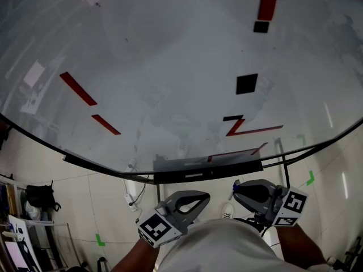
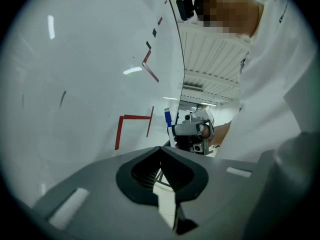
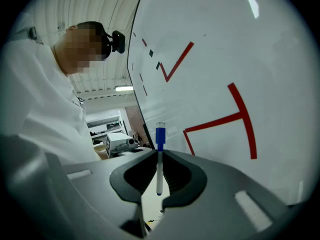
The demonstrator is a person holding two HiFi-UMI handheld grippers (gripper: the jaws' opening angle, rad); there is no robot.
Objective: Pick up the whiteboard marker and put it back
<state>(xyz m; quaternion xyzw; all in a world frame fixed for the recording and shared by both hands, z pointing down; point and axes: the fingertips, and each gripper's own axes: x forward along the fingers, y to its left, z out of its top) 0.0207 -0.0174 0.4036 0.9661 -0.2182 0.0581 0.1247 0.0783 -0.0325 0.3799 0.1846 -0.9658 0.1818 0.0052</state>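
Observation:
The whiteboard marker [image 3: 159, 160], white with a blue cap, stands upright between the jaws of my right gripper [image 3: 159, 151], which is shut on its barrel with the cap poking out past the tips. In the head view my right gripper [image 1: 239, 189] hovers just below the board's ledge tray [image 1: 207, 169], and the marker's blue cap [image 1: 234, 184] barely shows. My left gripper [image 1: 194, 197] sits beside it to the left, its jaws shut with nothing between them. From the left gripper view I see the marker [image 2: 167, 118] held in the right gripper [image 2: 194, 128].
A large whiteboard [image 1: 170, 67] with red strokes and black squares fills the front. Under it are the board's stand bars [image 1: 283, 169], cables [image 1: 135, 200], a black bag [image 1: 38, 197] and green tape marks [image 1: 100, 240] on the tiled floor. The person's white shirt [image 1: 221, 248] is close below.

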